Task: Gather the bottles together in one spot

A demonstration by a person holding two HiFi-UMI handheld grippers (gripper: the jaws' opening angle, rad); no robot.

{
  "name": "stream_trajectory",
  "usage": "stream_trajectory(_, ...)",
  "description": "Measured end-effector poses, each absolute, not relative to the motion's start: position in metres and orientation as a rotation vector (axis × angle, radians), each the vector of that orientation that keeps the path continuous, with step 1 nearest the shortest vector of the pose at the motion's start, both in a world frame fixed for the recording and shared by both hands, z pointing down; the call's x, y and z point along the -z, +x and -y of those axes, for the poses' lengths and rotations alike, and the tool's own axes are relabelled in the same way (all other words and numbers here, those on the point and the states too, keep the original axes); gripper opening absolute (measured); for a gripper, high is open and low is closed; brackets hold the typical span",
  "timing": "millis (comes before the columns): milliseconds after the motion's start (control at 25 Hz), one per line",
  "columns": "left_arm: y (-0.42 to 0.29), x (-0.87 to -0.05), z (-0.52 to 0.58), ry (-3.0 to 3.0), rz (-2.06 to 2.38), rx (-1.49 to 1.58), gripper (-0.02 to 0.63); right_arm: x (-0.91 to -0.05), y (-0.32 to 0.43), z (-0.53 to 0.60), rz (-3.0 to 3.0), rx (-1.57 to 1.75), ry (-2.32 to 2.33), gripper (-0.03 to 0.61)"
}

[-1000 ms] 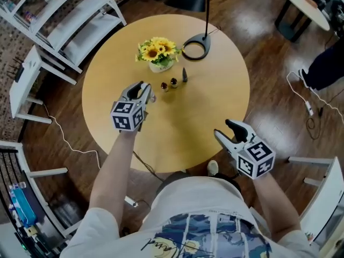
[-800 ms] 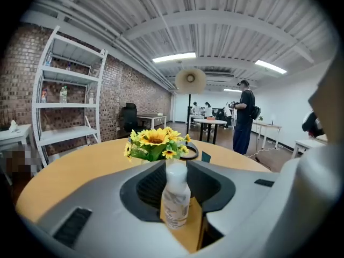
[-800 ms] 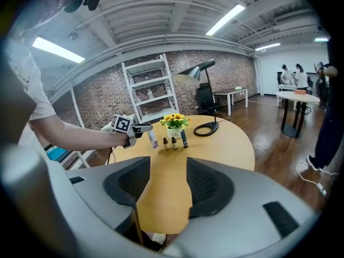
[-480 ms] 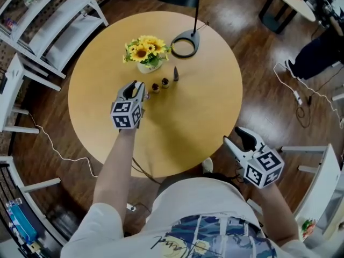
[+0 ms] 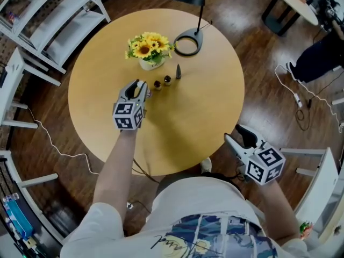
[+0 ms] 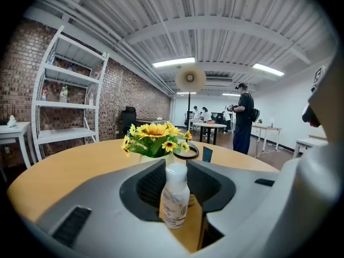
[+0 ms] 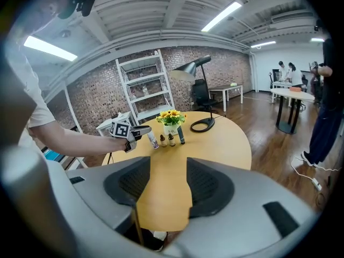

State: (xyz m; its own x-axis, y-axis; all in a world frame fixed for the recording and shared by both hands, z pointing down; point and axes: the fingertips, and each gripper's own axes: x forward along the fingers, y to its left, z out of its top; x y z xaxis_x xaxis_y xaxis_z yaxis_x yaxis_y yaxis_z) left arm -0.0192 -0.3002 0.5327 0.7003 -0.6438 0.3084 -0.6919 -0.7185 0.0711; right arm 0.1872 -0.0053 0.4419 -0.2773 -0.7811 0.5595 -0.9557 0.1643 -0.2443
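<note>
My left gripper (image 5: 141, 86) is shut on a small white bottle (image 6: 174, 196) with a white cap, held upright just above the round wooden table (image 5: 97, 79). Right beside its tips stand two small brown bottles (image 5: 158, 85) (image 5: 167, 80), and a dark pointed bottle (image 5: 178, 72) stands a little further right. In the right gripper view the white bottle (image 7: 152, 140) sits next to the brown pair (image 7: 163, 140). My right gripper (image 5: 236, 134) hangs open and empty at the table's near right edge, far from the bottles.
A vase of sunflowers (image 5: 146, 50) stands just behind the bottles. A black ring-shaped lamp base (image 5: 187, 43) with its pole is at the table's far side. White shelving (image 5: 48, 20) is beyond the table at the left. A person (image 6: 243, 120) stands in the background.
My left gripper has sunk toward the tabletop with the white bottle, staying beside the brown bottles. The right gripper has hardly moved. The head view has shifted slightly.
</note>
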Motion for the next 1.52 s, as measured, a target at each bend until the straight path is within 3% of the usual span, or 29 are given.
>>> stream_trajectory(400,-0.012,-0.522,0.295,2.781,1.081,-0.41,0.146,-0.447,0.186,0.006,2.161,-0.824,1.628,0.238)
stream_trajectory(760,-0.038,-0.48,0.268,2.704,1.252,-0.391,0.218,-0.444,0.19,0.004,2.218,-0.802,1.591,0.238)
stream_trajectory(1520,-0.031,-0.424,0.019,2.366,1.404,-0.42,0.218,-0.421,0.232,-0.034,2.479,-0.621,1.316,0.238)
